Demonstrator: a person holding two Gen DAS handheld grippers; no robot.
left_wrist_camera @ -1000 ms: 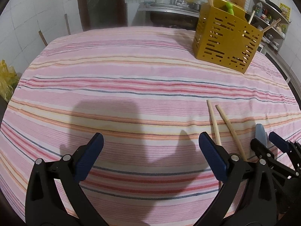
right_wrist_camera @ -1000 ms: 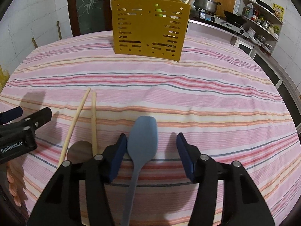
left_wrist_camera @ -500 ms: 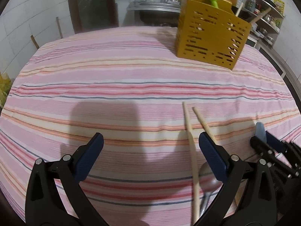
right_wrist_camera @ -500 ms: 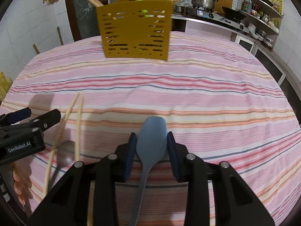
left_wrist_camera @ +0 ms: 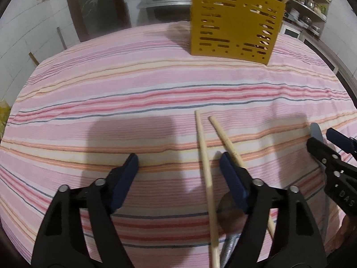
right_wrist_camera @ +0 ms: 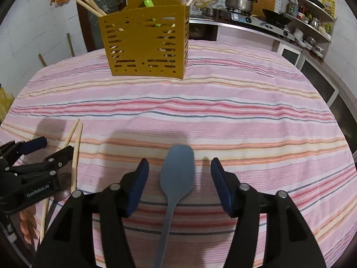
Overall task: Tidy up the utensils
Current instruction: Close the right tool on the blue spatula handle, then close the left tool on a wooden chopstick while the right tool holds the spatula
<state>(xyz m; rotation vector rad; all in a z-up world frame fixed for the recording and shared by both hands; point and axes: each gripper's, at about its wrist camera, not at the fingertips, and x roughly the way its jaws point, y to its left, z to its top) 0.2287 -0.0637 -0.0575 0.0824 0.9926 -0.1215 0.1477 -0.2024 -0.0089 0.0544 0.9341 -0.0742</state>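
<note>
Lower centre of right wrist view: right gripper (right_wrist_camera: 179,184) spread wide, straddling blue spatula (right_wrist_camera: 177,175), pads clear. Left gripper (left_wrist_camera: 178,178) likewise released, chopstick (left_wrist_camera: 206,176) between fingers.

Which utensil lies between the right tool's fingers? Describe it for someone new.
Start at the yellow slotted caddy at the far side of the striped tablecloth, then come toward the near edge. Between the open right tool lies the blue-grey spoon, bowl pointing at the caddy. Its neighbours, left, are pale wooden chopsticks.

Home kitchen: gas stove (right_wrist_camera: 256,20), pot (right_wrist_camera: 237,1), crockery shelves (right_wrist_camera: 310,22).
</note>
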